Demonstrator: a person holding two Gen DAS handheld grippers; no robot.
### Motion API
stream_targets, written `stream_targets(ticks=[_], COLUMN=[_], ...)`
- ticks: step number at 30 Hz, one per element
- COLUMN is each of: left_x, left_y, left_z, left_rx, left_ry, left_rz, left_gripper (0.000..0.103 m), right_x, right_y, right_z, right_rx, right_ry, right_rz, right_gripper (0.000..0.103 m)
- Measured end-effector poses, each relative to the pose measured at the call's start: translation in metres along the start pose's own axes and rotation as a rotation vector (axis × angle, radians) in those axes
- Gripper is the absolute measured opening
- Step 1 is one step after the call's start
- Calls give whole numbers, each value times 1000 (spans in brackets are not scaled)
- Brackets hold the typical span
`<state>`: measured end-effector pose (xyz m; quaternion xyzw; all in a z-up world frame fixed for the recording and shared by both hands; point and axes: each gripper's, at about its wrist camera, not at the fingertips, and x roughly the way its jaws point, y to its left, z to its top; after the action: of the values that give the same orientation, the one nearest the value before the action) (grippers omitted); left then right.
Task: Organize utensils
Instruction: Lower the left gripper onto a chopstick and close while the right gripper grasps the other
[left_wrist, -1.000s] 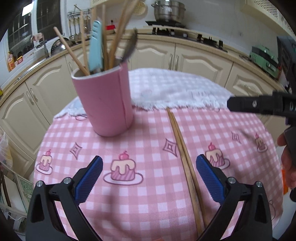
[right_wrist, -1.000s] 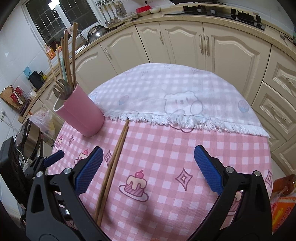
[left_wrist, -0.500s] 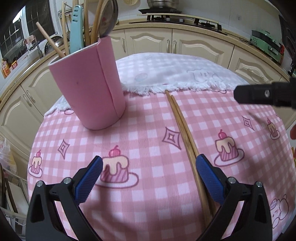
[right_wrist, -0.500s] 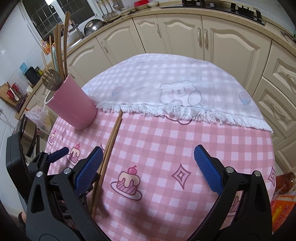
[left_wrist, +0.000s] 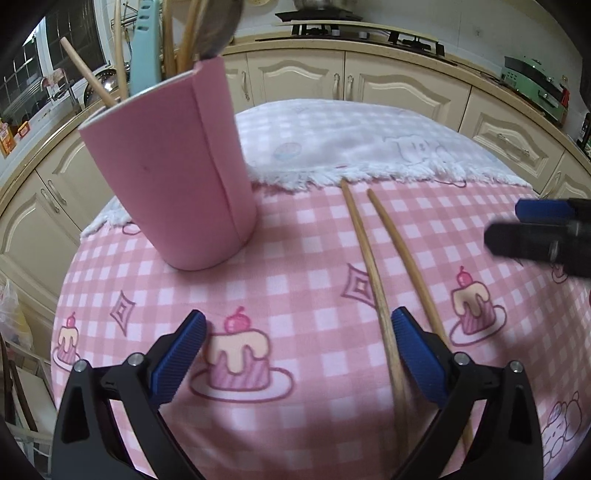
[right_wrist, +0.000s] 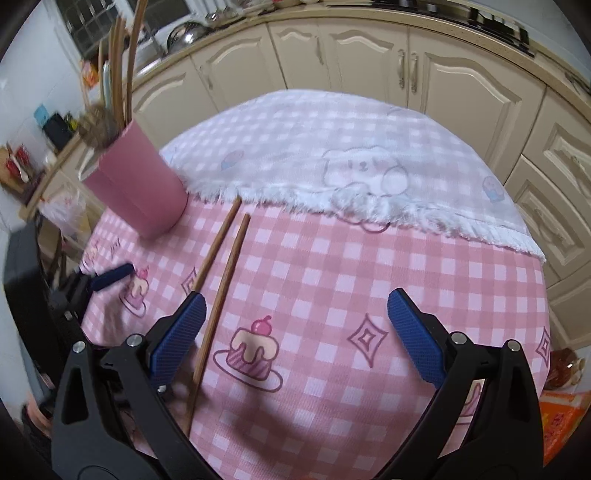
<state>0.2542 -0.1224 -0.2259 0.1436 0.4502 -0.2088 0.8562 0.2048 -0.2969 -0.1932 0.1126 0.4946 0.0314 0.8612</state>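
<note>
Two wooden chopsticks (left_wrist: 373, 254) lie side by side on the pink checked tablecloth (left_wrist: 295, 266), slightly apart; they also show in the right wrist view (right_wrist: 225, 266). A pink holder cup (left_wrist: 173, 177) with several utensils stands to their left; it also shows in the right wrist view (right_wrist: 136, 188). My left gripper (left_wrist: 299, 347) is open and empty, low over the cloth, its right finger between the chopsticks' near ends. My right gripper (right_wrist: 295, 328) is open and empty, its left finger beside the chopsticks. It shows blurred in the left wrist view (left_wrist: 546, 229).
A white fringed cloth (right_wrist: 332, 166) with a bear print covers the table's far half. Cream kitchen cabinets (right_wrist: 424, 74) curve behind the table. A stove (left_wrist: 354, 29) sits on the counter. An orange packet (right_wrist: 561, 417) lies below the table's right edge.
Both grippers have moved down and closer to the chopsticks. The two chopsticks, earlier touching, now lie spread apart. The cup looms larger in the left wrist view.
</note>
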Motion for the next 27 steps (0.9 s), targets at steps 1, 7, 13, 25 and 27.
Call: stream_targets(ticks=[1,7,13,25,27], left_x=[0,0,6,16,15], left_y=[2,5,-11,-23,-17], left_z=[1,16,34,41,40], left_rx=[1,75,143,164,141], left_ry=[3,7,24,78,81], left_rz=[-3,0,-19,-115,-128], left_gripper=[92,82,64,7,7], right_x=[3,21,27,49,53], right_y=[4,22,28,47,57], right_z=[-1,6,11,30,31], right_rx=[-14,-55,-61,-61,-101], right_ry=[12,51,80,164,153], right_rz=[-3,-29,-31,12,-27], right_gripper=[97,92,75,35,31])
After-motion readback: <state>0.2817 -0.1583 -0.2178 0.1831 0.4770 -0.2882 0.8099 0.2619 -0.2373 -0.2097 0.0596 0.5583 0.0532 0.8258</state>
